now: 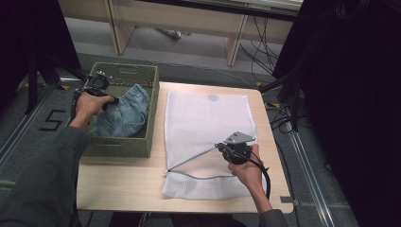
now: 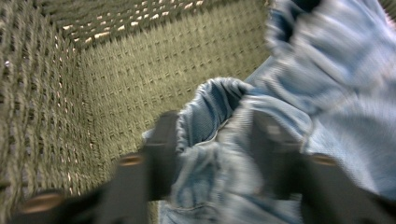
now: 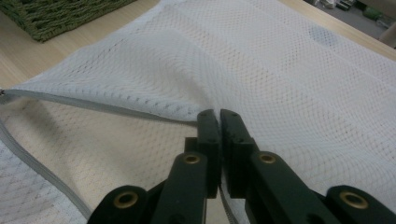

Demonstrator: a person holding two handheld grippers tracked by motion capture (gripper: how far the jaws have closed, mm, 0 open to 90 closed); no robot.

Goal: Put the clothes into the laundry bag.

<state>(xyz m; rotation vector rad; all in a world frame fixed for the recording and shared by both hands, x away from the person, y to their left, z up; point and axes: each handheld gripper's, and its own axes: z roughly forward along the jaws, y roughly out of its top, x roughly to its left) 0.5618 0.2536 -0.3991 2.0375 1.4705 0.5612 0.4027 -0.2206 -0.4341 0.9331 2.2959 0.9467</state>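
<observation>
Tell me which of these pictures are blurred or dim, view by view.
High view: sharp on the table, dark at both sides. Left gripper view: smeared by motion, jeans and basket soft. Right gripper view: crisp on the mesh bag, evenly lit, no glare.

A light wooden table (image 1: pixel 123 182) carries two things side by side. A green woven basket (image 1: pixel 124 144) sits on its left part, and a white mesh laundry bag (image 1: pixel 203 118) lies flat just right of it, reaching the near edge.
</observation>
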